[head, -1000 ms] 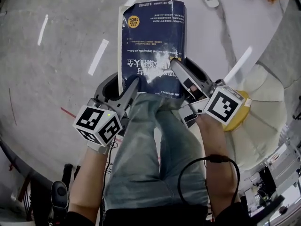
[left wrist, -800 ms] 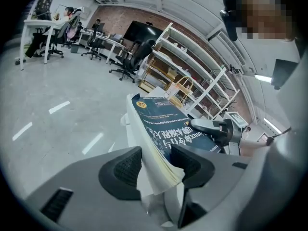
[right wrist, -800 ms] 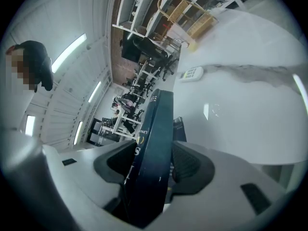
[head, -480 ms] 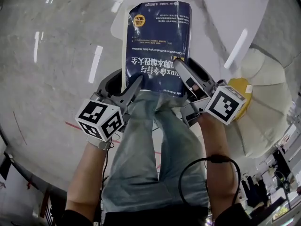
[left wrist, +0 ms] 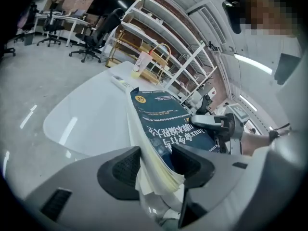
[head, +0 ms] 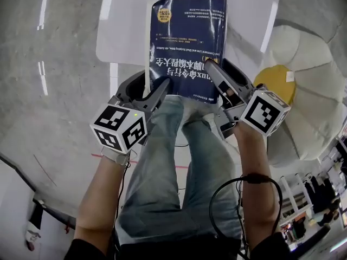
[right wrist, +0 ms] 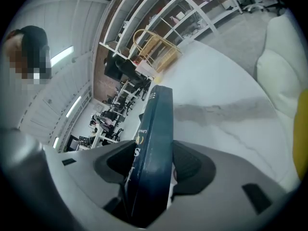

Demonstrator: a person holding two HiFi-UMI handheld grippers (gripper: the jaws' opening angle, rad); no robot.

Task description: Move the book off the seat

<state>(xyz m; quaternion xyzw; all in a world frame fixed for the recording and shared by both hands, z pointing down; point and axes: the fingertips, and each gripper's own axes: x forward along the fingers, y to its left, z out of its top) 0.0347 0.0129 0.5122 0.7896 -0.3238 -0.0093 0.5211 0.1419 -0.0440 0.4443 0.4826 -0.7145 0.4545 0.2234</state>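
Two grippers, one book: the left gripper (head: pixel 152 91) pinches the book (head: pixel 187 42) at its page-edge corner, and the right gripper (head: pixel 219 83) clamps the spine side, both sets of jaws pressed on it. The book is in the air, far end over the one white table (head: pixel 122 34), clear of the flower-shaped seat (head: pixel 309 85) at right; open floor (head: pixel 54 91) at left. Only the left gripper view shows the pages between the pads and a remote (left wrist: pixel 120 83) on the table; only the right gripper view shows the spine gripped.
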